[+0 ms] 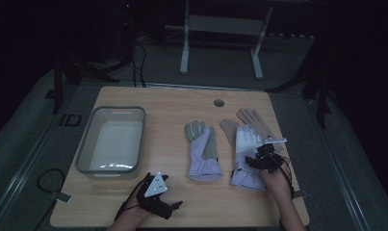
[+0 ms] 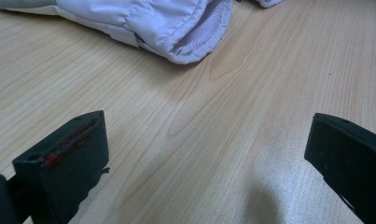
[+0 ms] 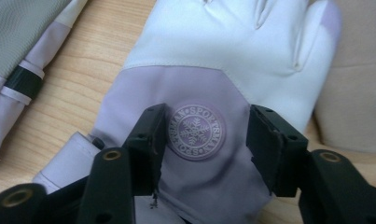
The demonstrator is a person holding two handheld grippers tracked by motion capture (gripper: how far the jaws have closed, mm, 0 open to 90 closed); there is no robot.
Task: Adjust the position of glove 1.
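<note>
The right gripper [image 3: 204,140] is held over the right glove [image 3: 223,60], jaws half spread astride its snowflake badge [image 3: 195,132], nothing pinched. The left gripper [image 2: 206,154] is parked on the worktop [image 2: 223,116], jaws spread wide.

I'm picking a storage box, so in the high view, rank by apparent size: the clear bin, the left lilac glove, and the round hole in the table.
1. Clear bin
2. Left lilac glove
3. Round hole
</note>
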